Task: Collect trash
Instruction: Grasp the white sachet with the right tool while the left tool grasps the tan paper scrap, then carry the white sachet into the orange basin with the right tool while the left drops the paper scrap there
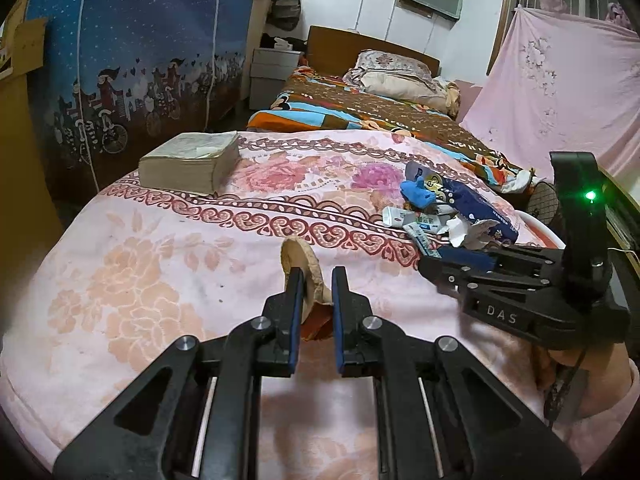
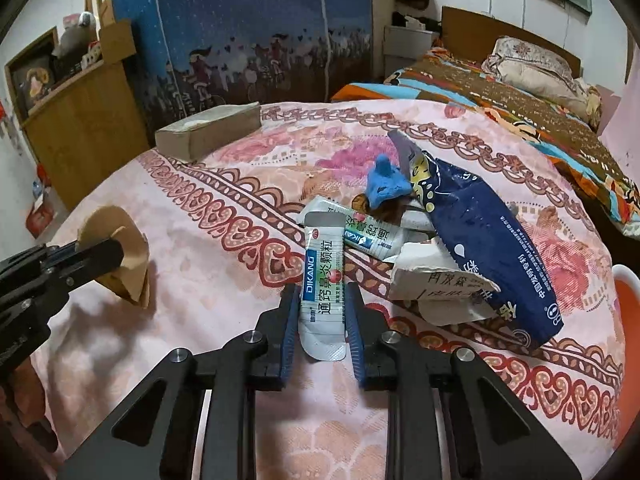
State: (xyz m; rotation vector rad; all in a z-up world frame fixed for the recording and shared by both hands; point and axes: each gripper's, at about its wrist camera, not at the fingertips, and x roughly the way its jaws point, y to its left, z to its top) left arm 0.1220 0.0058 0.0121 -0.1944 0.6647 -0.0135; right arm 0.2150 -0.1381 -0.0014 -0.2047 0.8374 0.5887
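My left gripper [image 1: 316,276] is shut on a crumpled tan paper scrap [image 1: 305,276] and holds it above the pink blanket; it also shows in the right wrist view [image 2: 120,240]. My right gripper [image 2: 322,294] has its jaws around a white and green DIKANG sachet [image 2: 323,280] at the near edge of a trash pile. The pile holds a second sachet [image 2: 370,234], a torn white paper box [image 2: 436,280], a dark blue plastic bag [image 2: 492,248] and a blue crumpled piece [image 2: 386,184]. In the left wrist view the pile [image 1: 448,212] lies just beyond the right gripper [image 1: 430,268].
A thick old book [image 1: 192,162] lies at the far left of the pink flowered blanket [image 1: 160,260]. An orange and white bin rim [image 2: 626,296] shows at the right edge. Behind are a bed with a brown patterned cover [image 1: 360,108], a blue fabric wardrobe [image 1: 140,40] and a wooden cabinet [image 2: 80,120].
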